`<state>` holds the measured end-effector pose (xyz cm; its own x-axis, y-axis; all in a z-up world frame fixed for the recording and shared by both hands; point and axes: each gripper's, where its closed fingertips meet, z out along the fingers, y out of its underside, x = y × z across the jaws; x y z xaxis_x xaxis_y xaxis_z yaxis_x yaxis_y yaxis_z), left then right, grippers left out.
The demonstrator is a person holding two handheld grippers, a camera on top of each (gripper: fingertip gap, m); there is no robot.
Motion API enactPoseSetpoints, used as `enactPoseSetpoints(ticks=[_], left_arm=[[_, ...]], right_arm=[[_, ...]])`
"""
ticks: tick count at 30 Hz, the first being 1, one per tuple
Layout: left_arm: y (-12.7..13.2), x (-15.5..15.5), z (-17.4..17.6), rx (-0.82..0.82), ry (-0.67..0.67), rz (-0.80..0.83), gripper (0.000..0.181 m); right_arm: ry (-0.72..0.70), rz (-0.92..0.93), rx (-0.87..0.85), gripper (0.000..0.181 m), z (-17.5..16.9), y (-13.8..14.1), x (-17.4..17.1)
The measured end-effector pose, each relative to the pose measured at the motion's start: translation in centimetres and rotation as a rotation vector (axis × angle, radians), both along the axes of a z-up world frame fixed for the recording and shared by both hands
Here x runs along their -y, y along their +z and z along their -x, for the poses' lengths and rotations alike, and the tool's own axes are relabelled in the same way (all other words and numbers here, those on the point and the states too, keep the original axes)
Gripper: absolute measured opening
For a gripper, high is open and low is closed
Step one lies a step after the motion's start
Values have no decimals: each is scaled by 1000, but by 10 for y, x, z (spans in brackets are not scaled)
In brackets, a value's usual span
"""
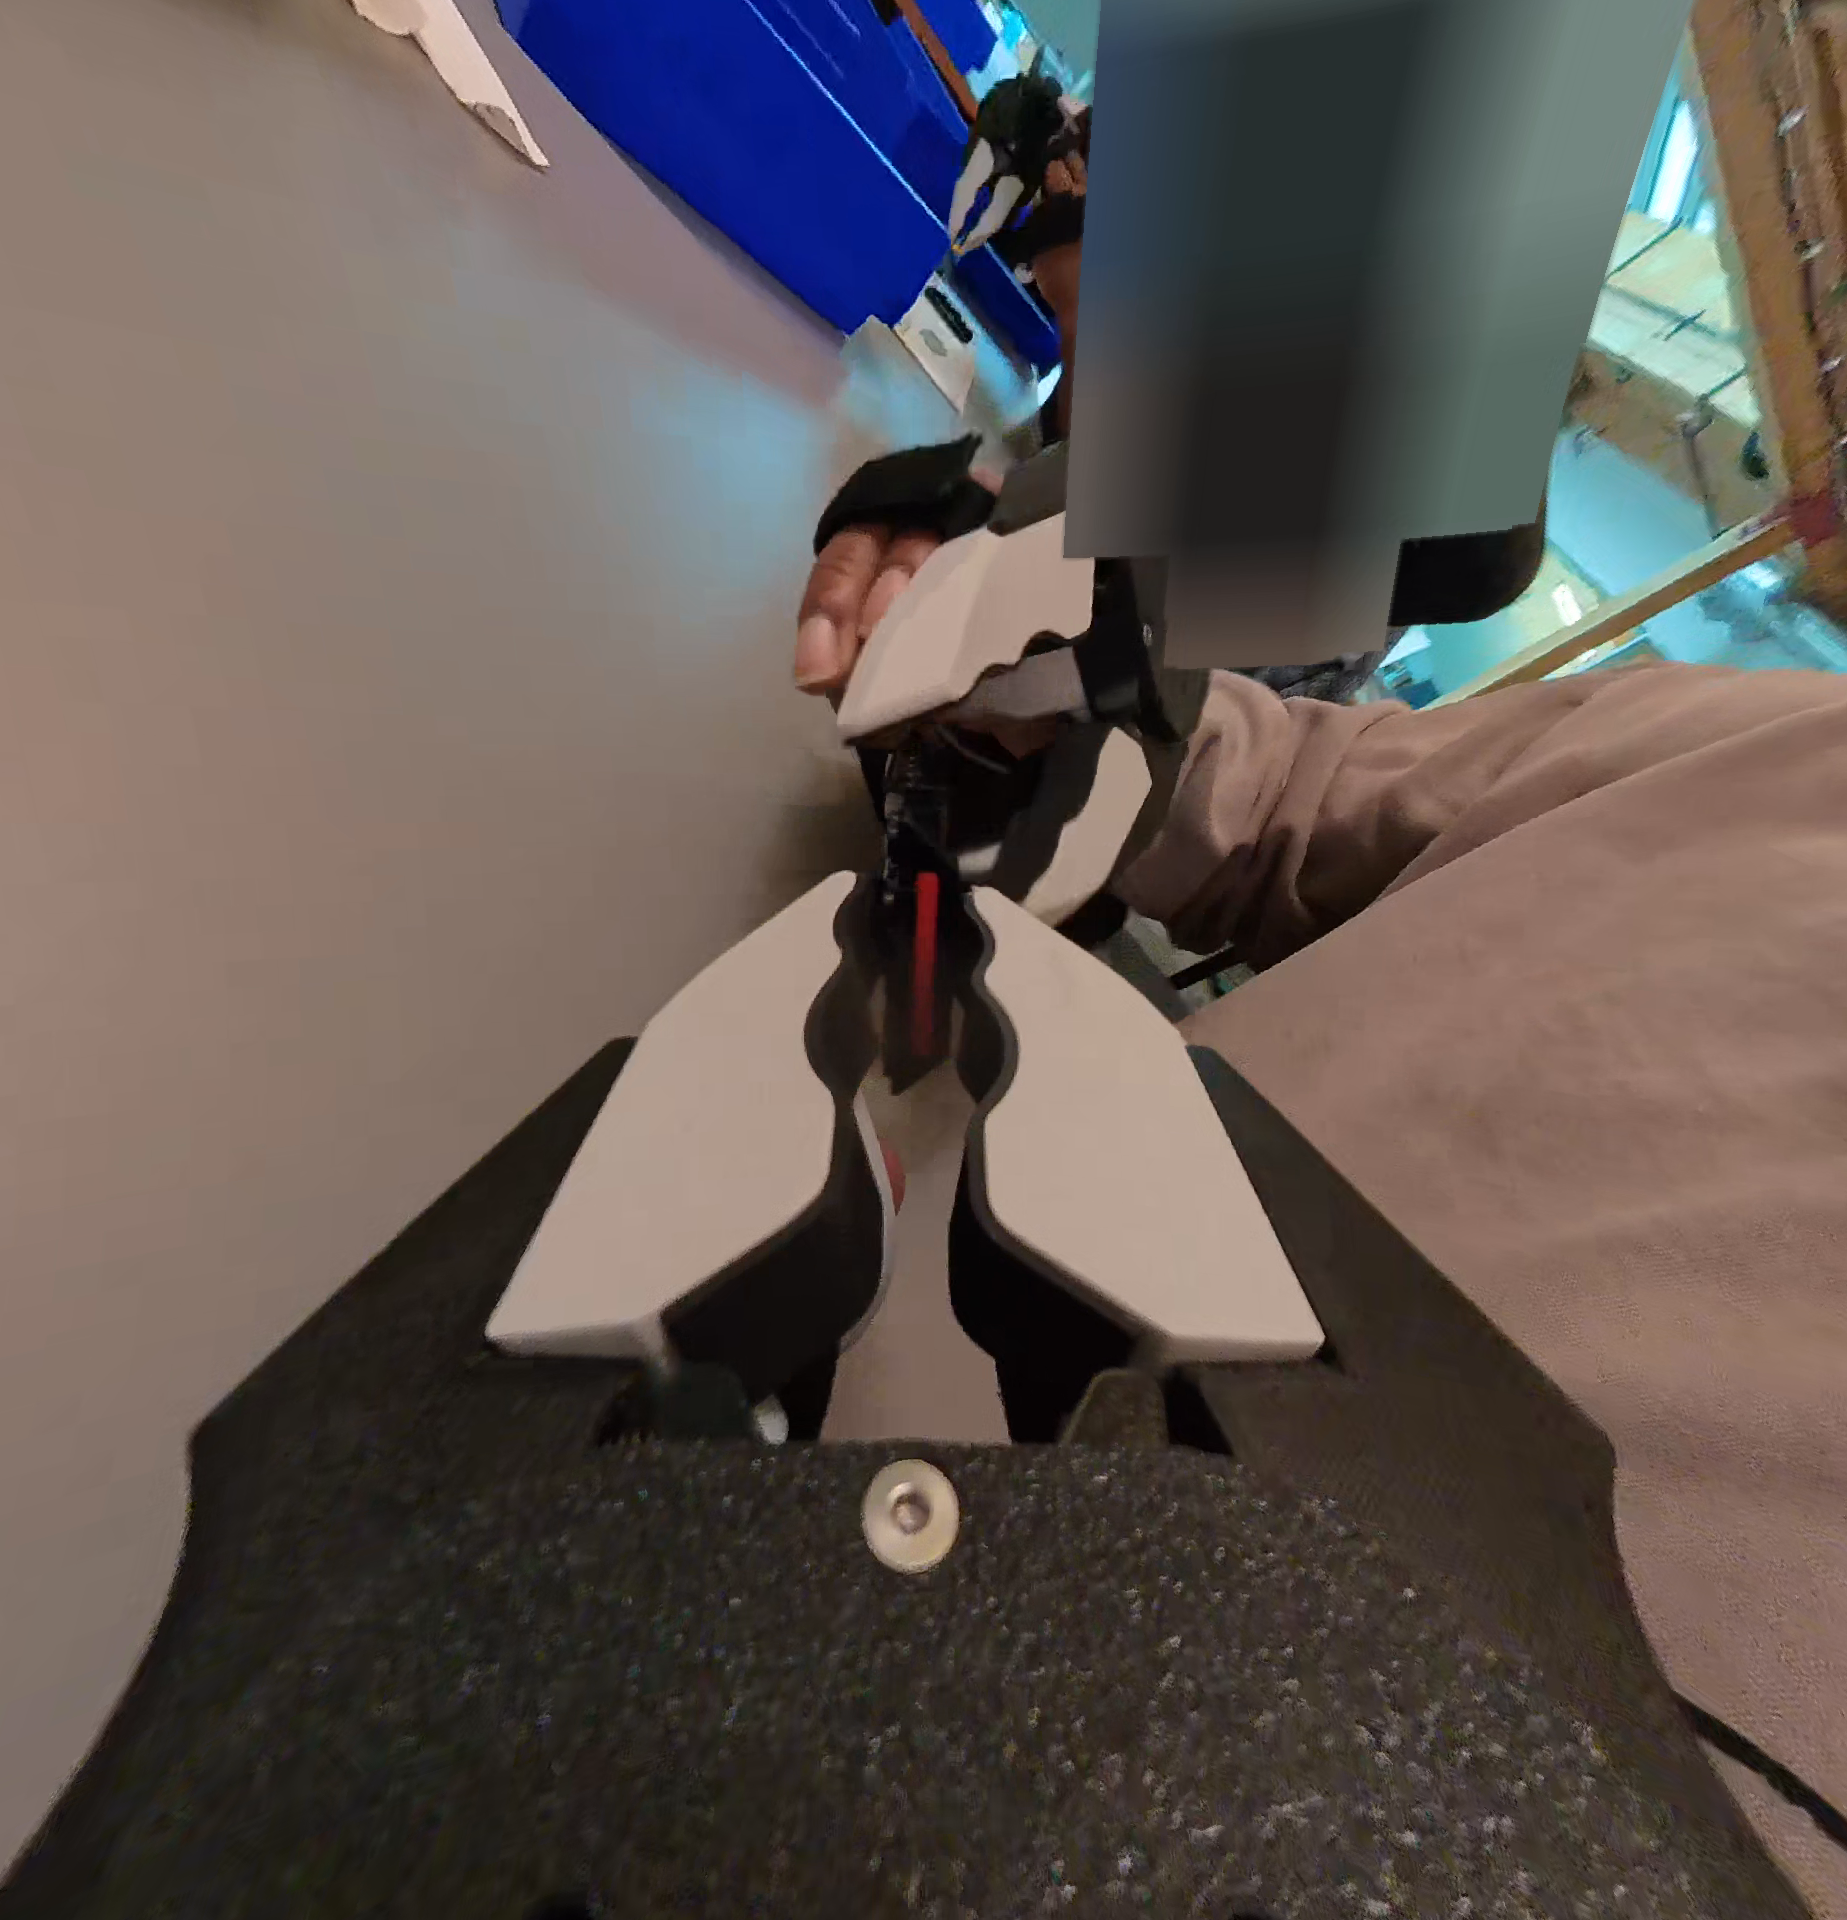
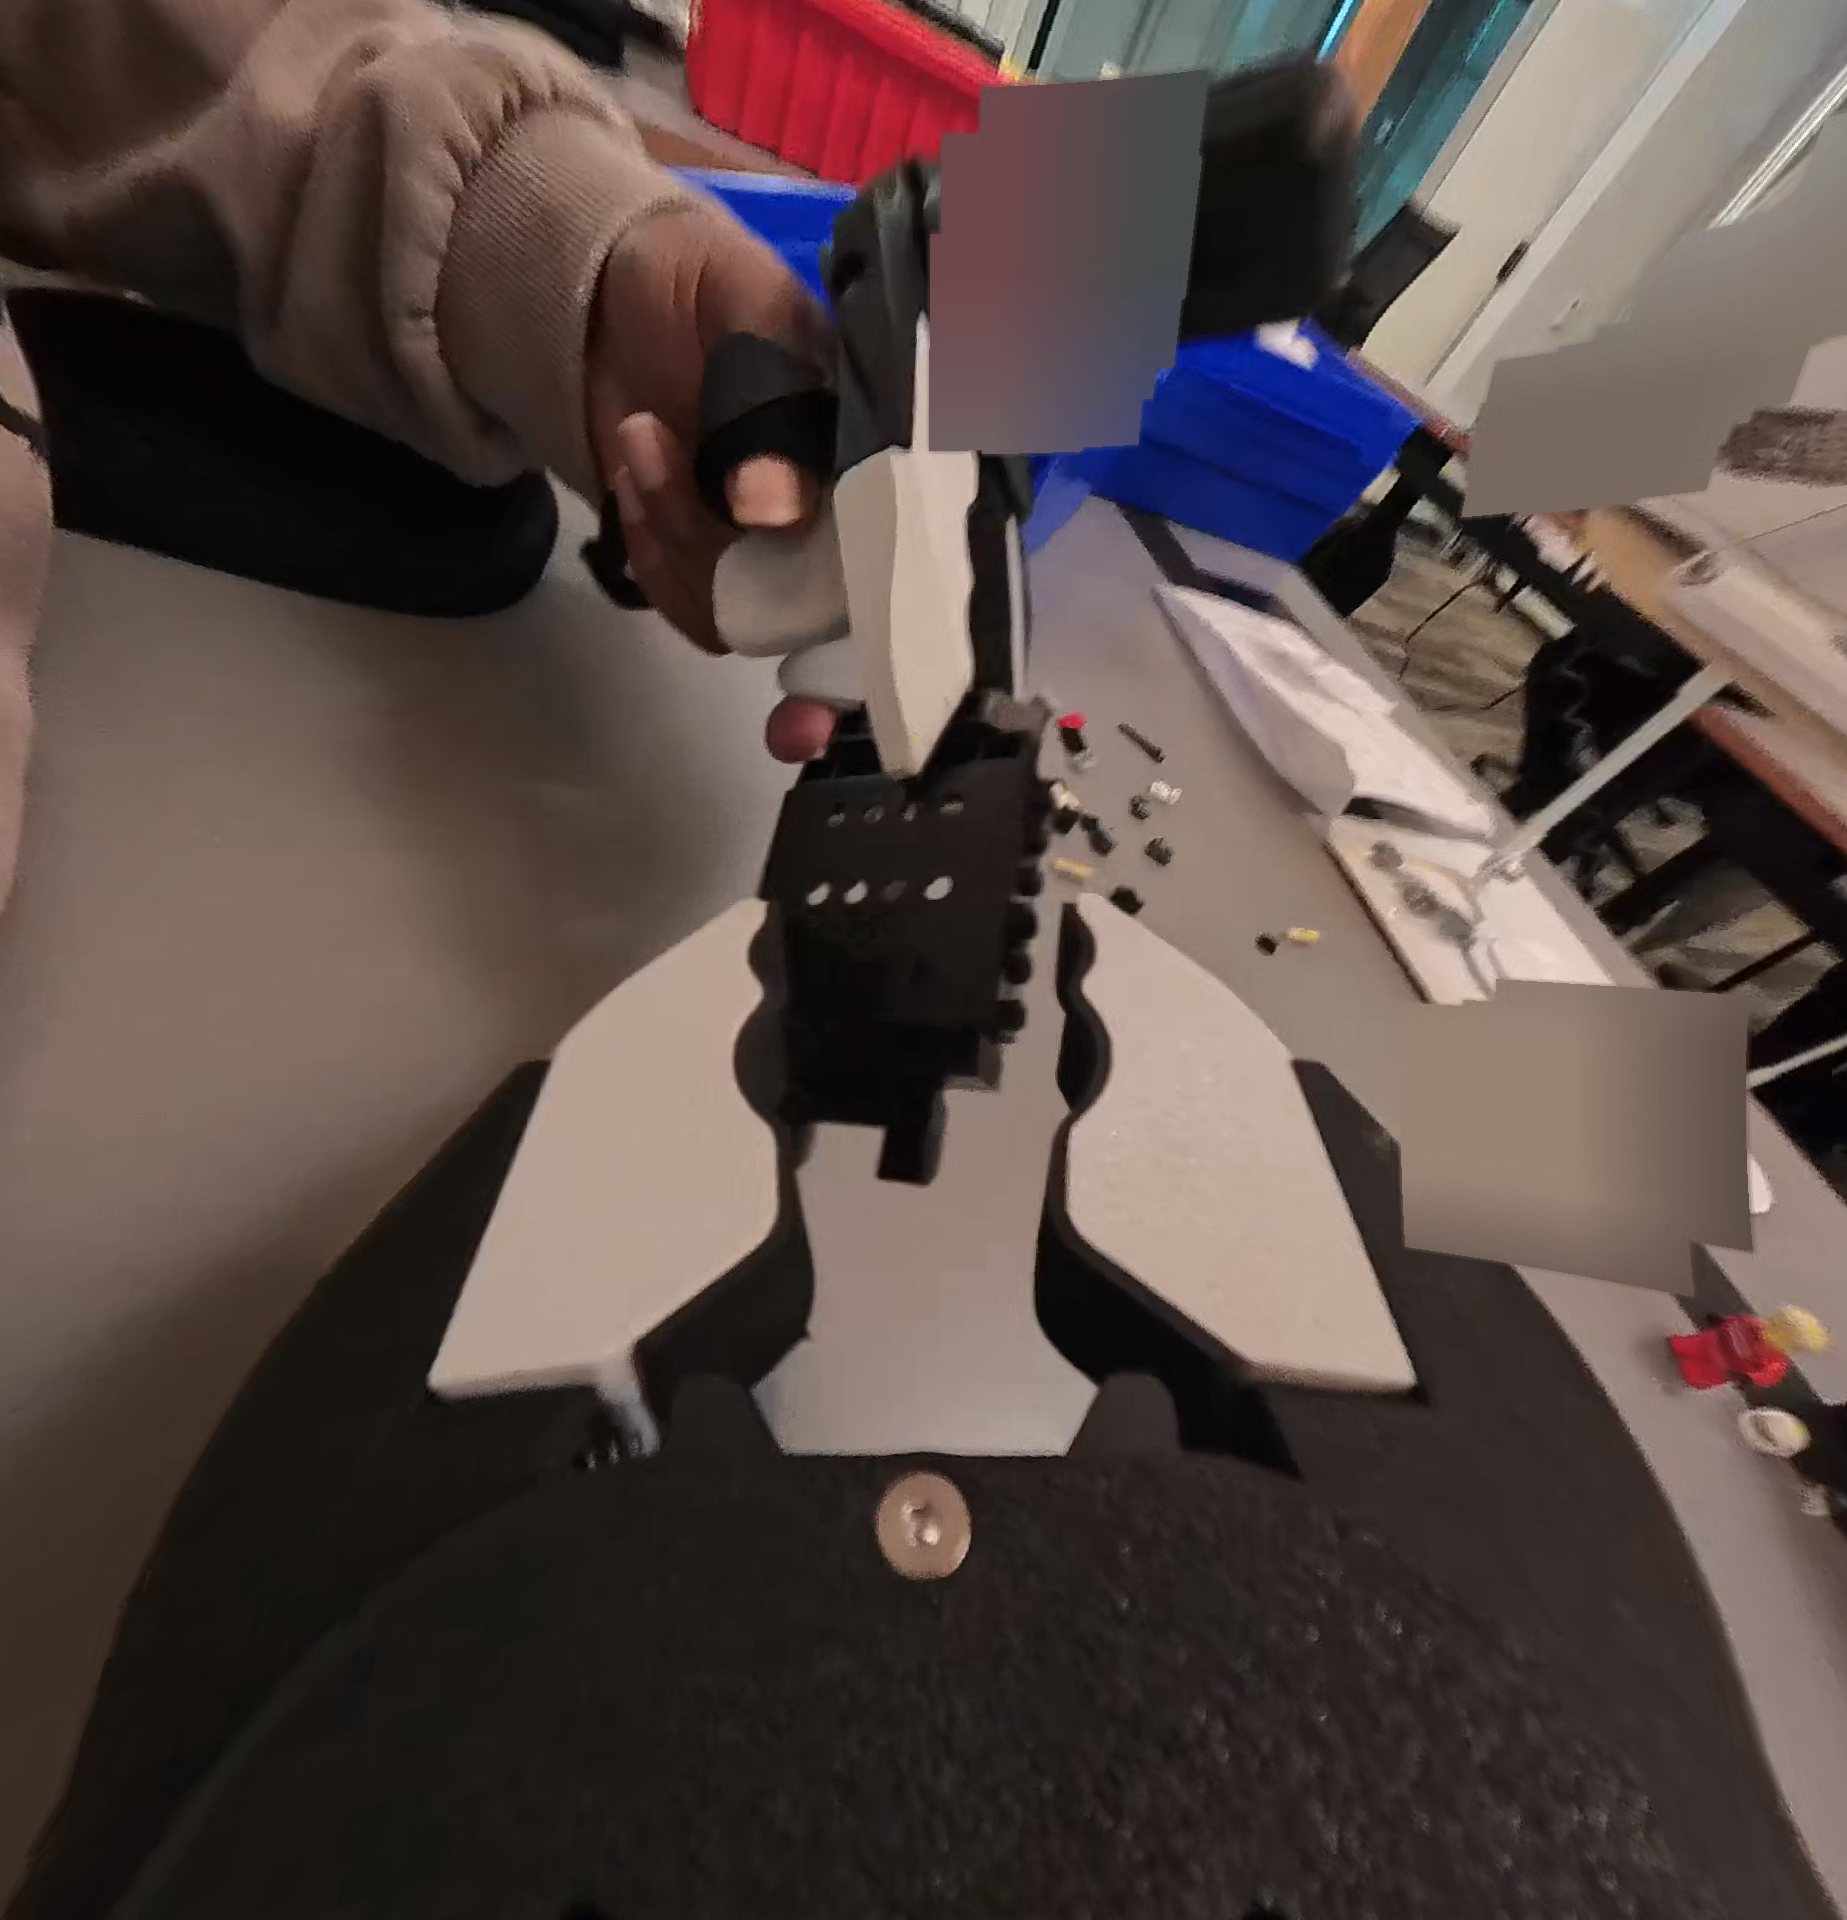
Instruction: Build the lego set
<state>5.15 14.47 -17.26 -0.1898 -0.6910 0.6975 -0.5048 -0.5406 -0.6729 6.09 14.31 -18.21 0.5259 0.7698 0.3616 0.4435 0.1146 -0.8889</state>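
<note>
grey bench (image 2: 275,831) spreads under both of our claws, and past the right claw (image 2: 914,925) stand blue bins (image 2: 1251,457), with an open booklet (image 2: 1272,686) off to its right on the bench top.

between the right claw's fingers sits the black lego assembly (image 2: 898,935), a flat perforated piece with rows of round holes. the jaws stand fairly wide, and we cannot tell for sure whether the pads bear on it; the blur hides any contact. our left claw (image 2: 960,717) comes down onto the far end of that assembly from above. in its own view the left claw (image 1: 914,894) is nearly shut, its tips pinched on the black assembly (image 1: 903,997), seen edge-on with a thin red piece (image 1: 926,966) along it.

loose small lego parts (image 2: 1116,810) lie scattered on the bench just right of the right claw's tips, with a red and yellow cluster (image 2: 1740,1351) far out to its right.

we judge this a mid-build joining step, the two claws bracing one sub-assembly. the next move likely calls for a steady counter-hold while one claw presses or re-grips, then fetching a loose part.

the left hand (image 2: 690,488) wraps its handle, wrist tipped down; the right hand (image 1: 846,613) grips likewise.
</note>
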Motion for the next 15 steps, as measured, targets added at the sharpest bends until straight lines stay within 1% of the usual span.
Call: enactPoseSetpoints(ticks=[1,4,6,8,11,13,14,15], left_arm=[[-3,-1,-1,-16,-1,-74,13],[-15,-5,-1,-89,-26,-430,13],[-14,-3,-2,-108,-53,-597,13],[-12,-1,-4,-117,-81,-753,13],[-7,-1,-5,-118,-108,-915,13],[-2,2,-3,-112,-123,-961,13],[0,3,-2,-104,-130,-978,13],[1,3,-1,-100,-132,-1005,13]], right_arm=[[12,32,4,53,2,-3,2],[49,102,-46,53,5,6,4],[70,181,-26,51,7,8,3],[92,229,-1,44,10,7,0],[109,259,7,32,11,6,-6],[138,262,39,22,13,4,-4],[134,240,69,14,13,3,-5],[131,209,86,13,14,5,-5]])
